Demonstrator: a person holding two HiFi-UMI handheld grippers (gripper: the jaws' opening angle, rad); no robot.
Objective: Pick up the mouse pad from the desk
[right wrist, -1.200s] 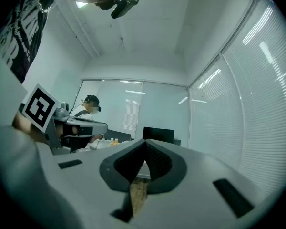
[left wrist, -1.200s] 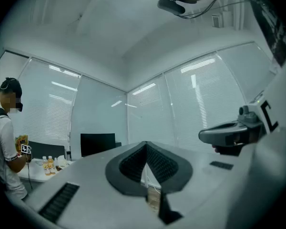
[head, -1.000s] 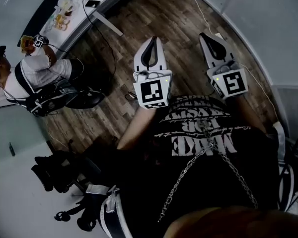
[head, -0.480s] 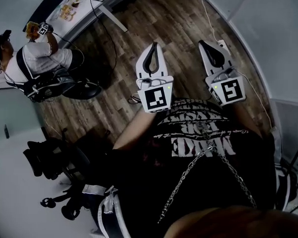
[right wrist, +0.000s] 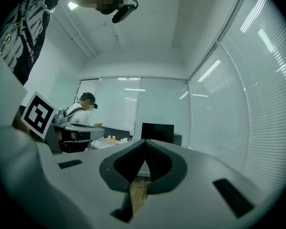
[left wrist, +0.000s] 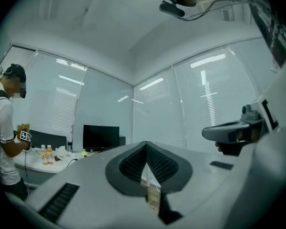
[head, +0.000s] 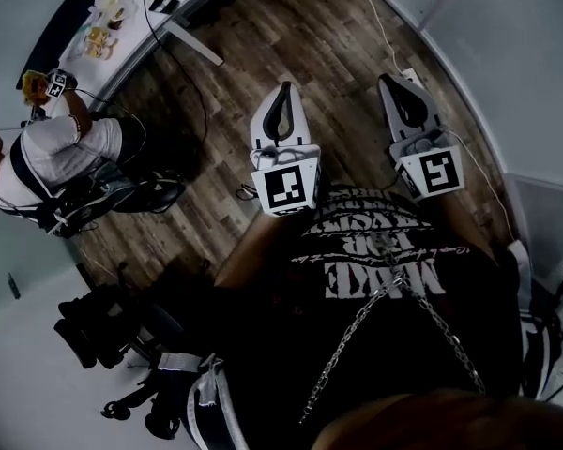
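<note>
My two grippers point level over a wooden floor (head: 263,45), in front of a person's dark printed shirt. The left gripper (head: 283,87) is shut with nothing between its pads. The right gripper (head: 392,79) is shut and empty too. A white desk (head: 183,12) stands far off at the upper left with bottles, cables and a small dark flat rectangle (head: 163,6) on it. I cannot make out a mouse pad for certain. In the left gripper view the jaws (left wrist: 146,145) meet in front of the desk (left wrist: 38,165) and a dark monitor (left wrist: 101,137). The right gripper view also shows closed jaws (right wrist: 145,143).
Another person (head: 47,157) in a white shirt stands by the desk, holding a gripper with a marker cube (head: 54,82). A dark office chair (head: 103,322) sits at the lower left. A cable (head: 380,22) runs along the wall to a power strip (head: 415,75). Glass walls with blinds (right wrist: 257,104) enclose the room.
The head view has swung, so the desk and the other person now sit further left and lower. Both grippers stay shut, side by side, and have shifted over the floor.
</note>
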